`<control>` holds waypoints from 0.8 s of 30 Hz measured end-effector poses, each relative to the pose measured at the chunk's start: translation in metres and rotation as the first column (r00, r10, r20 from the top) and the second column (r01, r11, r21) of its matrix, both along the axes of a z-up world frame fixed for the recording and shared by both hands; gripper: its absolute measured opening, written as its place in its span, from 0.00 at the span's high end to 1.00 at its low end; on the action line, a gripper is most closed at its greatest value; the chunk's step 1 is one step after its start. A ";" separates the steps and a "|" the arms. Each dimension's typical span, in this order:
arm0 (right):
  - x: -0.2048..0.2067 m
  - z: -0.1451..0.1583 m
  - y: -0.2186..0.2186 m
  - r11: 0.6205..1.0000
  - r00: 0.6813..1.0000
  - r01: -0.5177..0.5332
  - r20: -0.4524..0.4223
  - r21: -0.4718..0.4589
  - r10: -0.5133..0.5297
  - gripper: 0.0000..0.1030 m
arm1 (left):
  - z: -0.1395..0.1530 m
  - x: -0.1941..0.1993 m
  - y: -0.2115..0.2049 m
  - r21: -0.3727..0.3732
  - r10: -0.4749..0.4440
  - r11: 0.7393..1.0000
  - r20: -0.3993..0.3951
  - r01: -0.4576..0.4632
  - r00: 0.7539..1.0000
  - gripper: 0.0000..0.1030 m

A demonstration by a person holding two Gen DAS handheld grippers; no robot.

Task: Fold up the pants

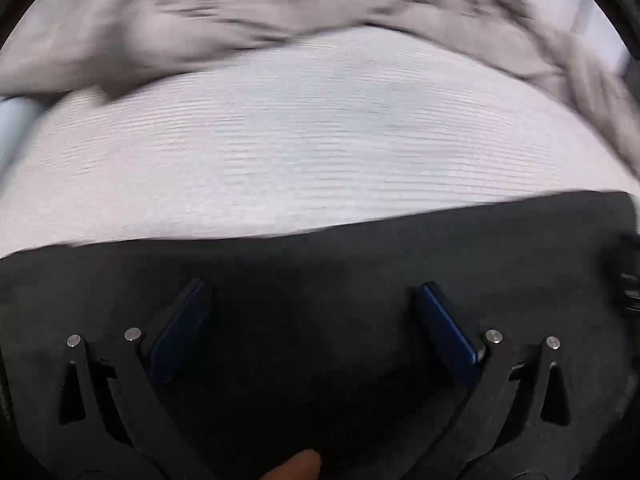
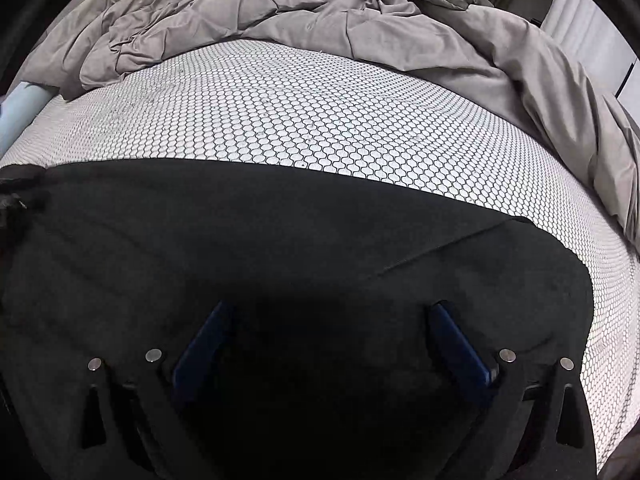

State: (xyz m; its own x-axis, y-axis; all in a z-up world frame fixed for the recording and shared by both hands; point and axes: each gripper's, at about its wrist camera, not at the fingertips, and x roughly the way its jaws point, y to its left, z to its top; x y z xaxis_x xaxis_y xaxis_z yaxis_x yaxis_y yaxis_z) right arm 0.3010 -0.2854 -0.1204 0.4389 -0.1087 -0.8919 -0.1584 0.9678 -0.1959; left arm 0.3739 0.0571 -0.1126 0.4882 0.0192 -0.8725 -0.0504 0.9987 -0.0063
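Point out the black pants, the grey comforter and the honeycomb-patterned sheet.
black pants (image 2: 240, 240): right wrist view, flat upper panel.
grey comforter (image 2: 400, 28): right wrist view, crumpled middle folds.
honeycomb-patterned sheet (image 2: 300, 112): right wrist view, bare centre.

one black pants (image 2: 280, 248), one grey duvet (image 2: 360, 20), two tongs (image 2: 328, 344)

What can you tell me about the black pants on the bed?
The black pants look like soft, matte, slightly fuzzy fabric. They lie spread flat on the white honeycomb-patterned mattress cover, with one straight edge across it and a rounded corner at the right. A diagonal seam or crease shows near that corner. Both grippers' open blue fingers sit just over the cloth.
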 end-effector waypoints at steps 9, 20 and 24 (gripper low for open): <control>0.003 0.008 0.006 1.000 1.000 -0.002 0.003 -0.022 0.002 0.02 | 0.056 -0.043 0.077 -0.030 0.067 0.998 0.155 -0.063 0.986 0.01; -0.008 0.009 0.018 0.995 0.995 -0.094 0.014 -0.017 0.095 0.02 | 0.004 -0.057 0.246 -0.034 0.285 0.958 0.022 -0.284 0.958 0.99; -0.007 0.008 0.014 0.997 0.997 -0.078 0.006 0.002 0.078 0.02 | 0.011 -0.075 0.262 -0.107 0.297 0.950 0.007 -0.294 0.955 0.98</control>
